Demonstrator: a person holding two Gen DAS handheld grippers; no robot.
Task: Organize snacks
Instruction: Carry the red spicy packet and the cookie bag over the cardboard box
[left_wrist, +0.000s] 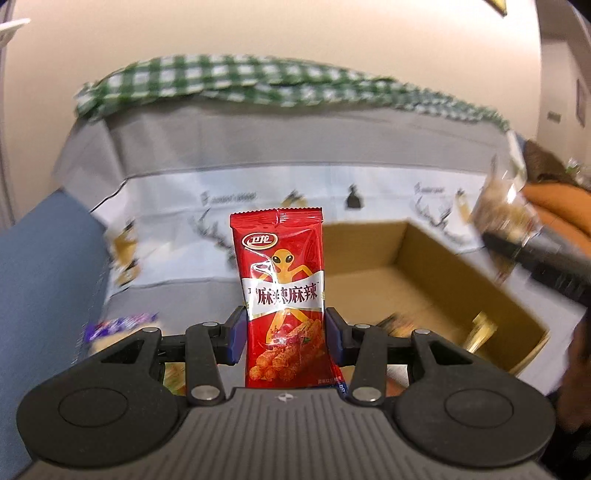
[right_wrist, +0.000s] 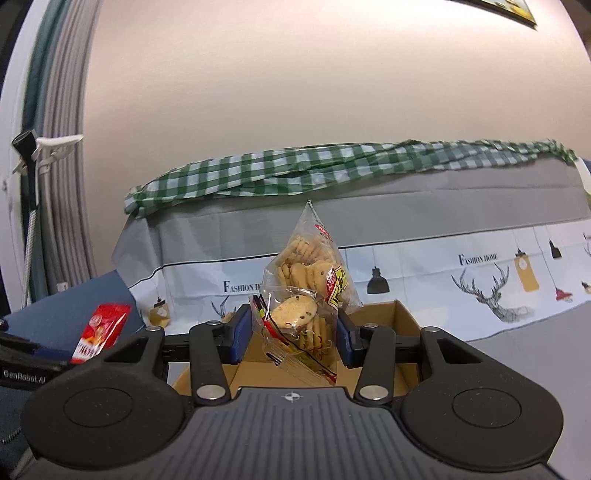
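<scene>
1. Tongs in your left hand (left_wrist: 284, 334) are clenched on a red snack packet (left_wrist: 282, 295); it stands upright between the blue pads (left_wrist: 236, 332), off the table.
2. Your right tongs (right_wrist: 295, 332) grasp a clear bag of biscuits (right_wrist: 308, 295), upright, both pads pressing its sides.
3. Cardboard box (left_wrist: 424, 266) sits open on the printed tablecloth (left_wrist: 184, 206), right of the red packet in the left view; a few wrappers lie at its bottom.
4. In the right view the biscuit bag is over the box (right_wrist: 402, 314).
5. Purple wrapper (left_wrist: 118, 326) lies on the cloth, left, blurred.
6. Green checked cloth (right_wrist: 295, 170) runs along the table's far edge by the wall.
</scene>
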